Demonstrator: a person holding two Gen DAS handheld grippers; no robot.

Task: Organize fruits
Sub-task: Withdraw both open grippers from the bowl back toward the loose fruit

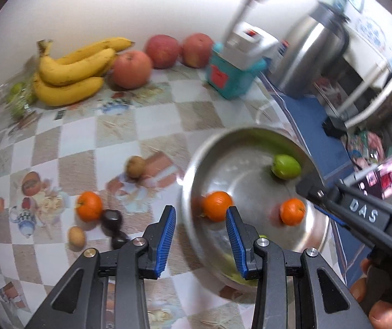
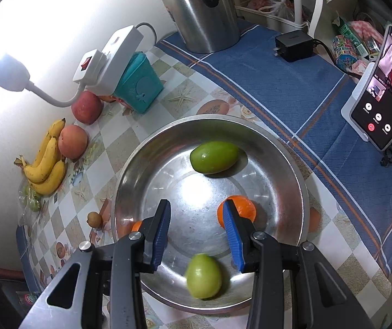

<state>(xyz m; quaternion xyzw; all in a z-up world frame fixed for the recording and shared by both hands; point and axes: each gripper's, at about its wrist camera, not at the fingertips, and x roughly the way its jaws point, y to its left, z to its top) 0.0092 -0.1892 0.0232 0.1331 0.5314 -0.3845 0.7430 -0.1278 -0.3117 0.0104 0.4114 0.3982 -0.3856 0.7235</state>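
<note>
Both grippers, left gripper (image 1: 200, 227) and right gripper (image 2: 196, 226), hang spread and empty over the steel bowl (image 2: 130, 170), probably since its oranges (image 1: 217, 205) and green fruits (image 2: 214, 156) are already collected there.

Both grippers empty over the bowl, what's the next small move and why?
Probably swing the left hand-held gripper, open and empty, left toward the small orange tangerine on the checkered tablecloth. The round steel bowl already holds two tangerines and green fruit; this one sits outside.

The bowl (image 2: 292, 164) holds four fruits. The bananas (image 2: 46, 164) and apples (image 2: 73, 141) lie far left by the wall. The kettle (image 2: 198, 8) stands behind the bowl.
</note>
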